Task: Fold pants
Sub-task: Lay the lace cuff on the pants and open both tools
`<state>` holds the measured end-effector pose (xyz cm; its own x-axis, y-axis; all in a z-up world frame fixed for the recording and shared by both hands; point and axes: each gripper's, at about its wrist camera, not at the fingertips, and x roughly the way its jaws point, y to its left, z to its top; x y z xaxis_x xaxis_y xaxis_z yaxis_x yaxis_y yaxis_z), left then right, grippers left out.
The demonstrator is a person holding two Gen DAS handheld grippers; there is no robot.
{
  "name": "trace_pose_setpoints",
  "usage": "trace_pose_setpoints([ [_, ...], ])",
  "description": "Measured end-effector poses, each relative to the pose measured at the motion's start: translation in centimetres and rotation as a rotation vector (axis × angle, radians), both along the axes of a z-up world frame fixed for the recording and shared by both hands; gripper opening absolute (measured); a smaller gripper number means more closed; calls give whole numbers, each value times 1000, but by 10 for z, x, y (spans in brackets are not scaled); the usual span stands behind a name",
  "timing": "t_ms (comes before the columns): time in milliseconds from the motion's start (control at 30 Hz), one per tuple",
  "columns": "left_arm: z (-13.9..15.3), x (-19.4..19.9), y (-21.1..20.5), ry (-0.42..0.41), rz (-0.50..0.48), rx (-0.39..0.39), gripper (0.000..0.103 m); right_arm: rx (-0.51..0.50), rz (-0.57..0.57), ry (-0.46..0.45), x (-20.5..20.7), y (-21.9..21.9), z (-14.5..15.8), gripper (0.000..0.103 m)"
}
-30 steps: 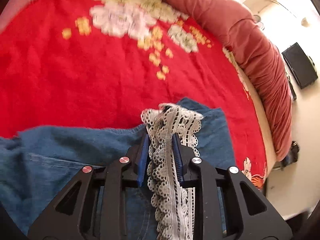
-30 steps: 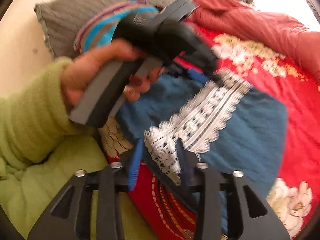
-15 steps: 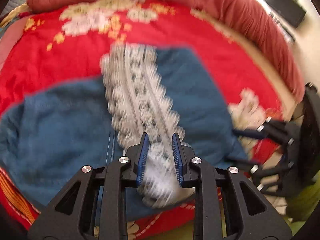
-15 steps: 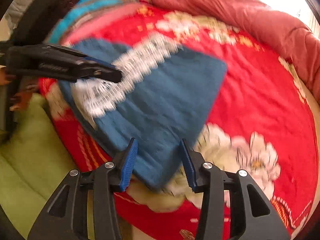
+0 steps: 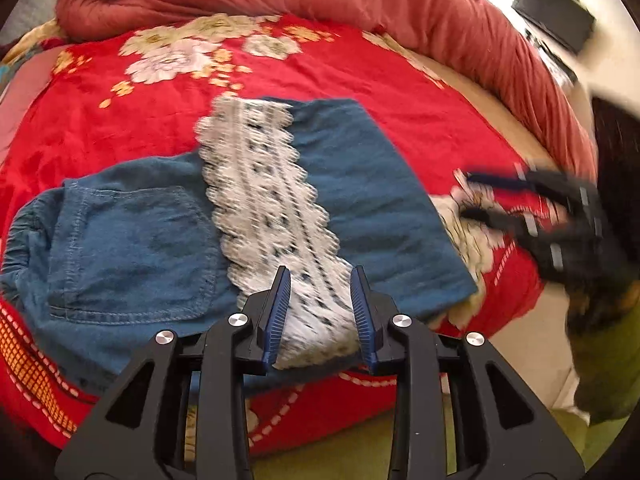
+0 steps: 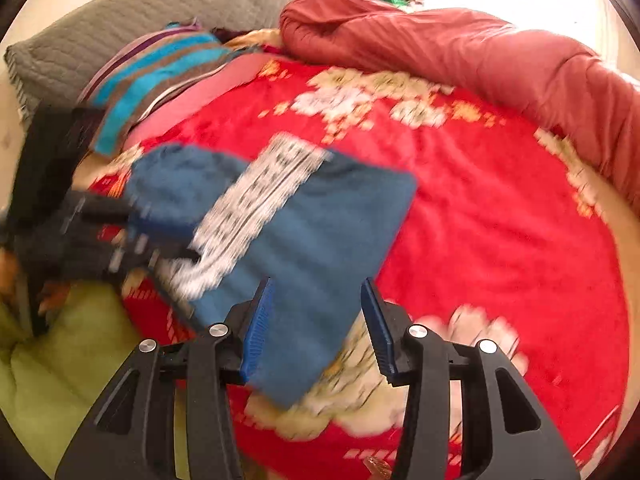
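Blue denim pants (image 5: 360, 200) lie folded on the red floral blanket (image 5: 160, 120), with a white lace hem (image 5: 260, 184) laid across the top and a back pocket showing at the left. My left gripper (image 5: 320, 304) hovers over the near end of the lace. Its jaws are opening and the lace lies flat below them, not pinched. My right gripper (image 6: 318, 312) stands open over the near corner of the pants (image 6: 320, 220), with nothing held. Each gripper shows blurred in the other's view: right gripper (image 5: 464, 194), left gripper (image 6: 168, 236).
A rolled pink-red duvet (image 5: 360, 0) runs along the far side of the bed. A striped cloth (image 6: 160, 72) and a grey pillow (image 6: 140, 8) lie at the head. A green sleeve (image 6: 60, 360) fills the near left. The bed's edge is close below the pants.
The left gripper carried the lace hem over, laid it flat on the pants and widened its jaws. Both grippers drew back toward the near bed edge, the right one off to the side.
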<state>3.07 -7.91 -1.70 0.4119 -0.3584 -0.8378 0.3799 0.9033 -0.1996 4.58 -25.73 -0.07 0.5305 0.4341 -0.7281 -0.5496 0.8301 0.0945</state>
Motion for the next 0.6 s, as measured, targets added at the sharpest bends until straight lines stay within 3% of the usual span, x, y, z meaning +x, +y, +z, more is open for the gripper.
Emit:
trace_pose_setpoints([
  [100,-15,-2,-11,20,-21,76,27,-31,8,-8,26,15,2,43],
  [233,-18,-7,-13,3,-33,112,28,-68,4,22,63,33,-8,43],
  [467,-20,-10,-10,-1,-36,106,28,-212,-39,82,118,60,-47,39],
  [600,-20,-11,-10,-2,-36,101,28,-172,-61,130,145,57,-66,33],
])
